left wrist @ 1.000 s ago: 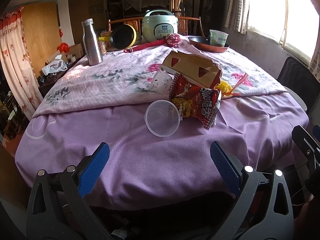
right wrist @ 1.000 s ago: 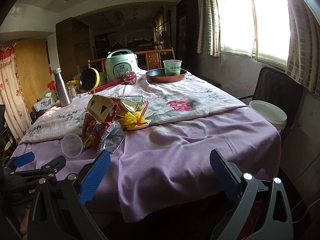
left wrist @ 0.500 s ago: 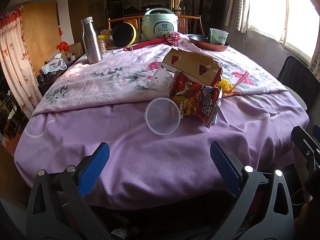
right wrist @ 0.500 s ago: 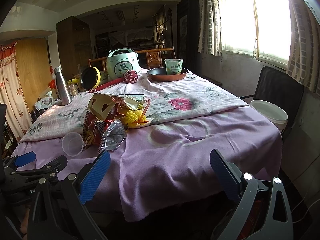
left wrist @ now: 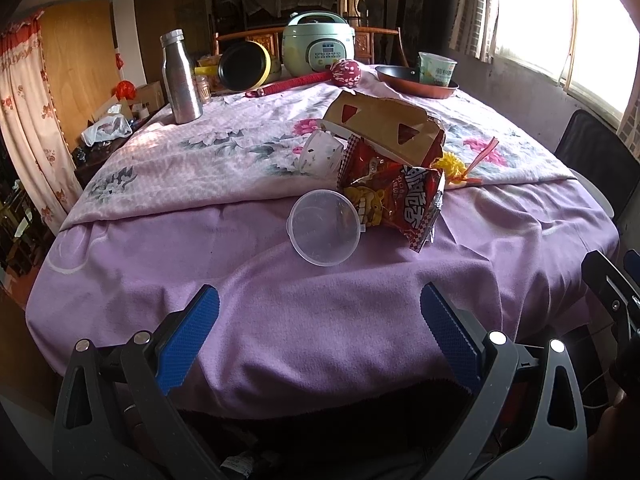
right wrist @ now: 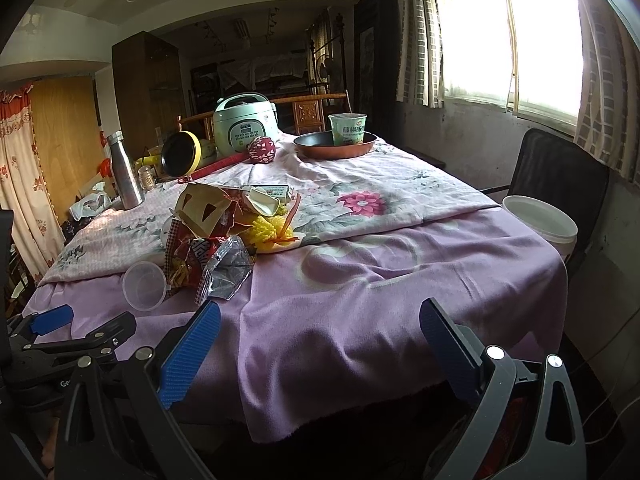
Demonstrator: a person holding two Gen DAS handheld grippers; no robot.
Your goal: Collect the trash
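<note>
1. The trash sits in a heap near the middle of your table: a clear plastic lid [left wrist: 325, 227] lies flat on the purple cloth [left wrist: 280, 320], touching a red snack bag [left wrist: 394, 196].
2. A torn cardboard box [left wrist: 384, 122] leans over the bag, with a clear cup [left wrist: 322, 152] tipped beside it.
3. Your left gripper [left wrist: 320, 320] hangs at the table's near edge, blue pads spread wide, holding nothing.
4. Your right gripper [right wrist: 320, 332] is likewise spread and empty.
5. A white bucket [right wrist: 540, 224] stands by the chair [right wrist: 560, 176].
</note>
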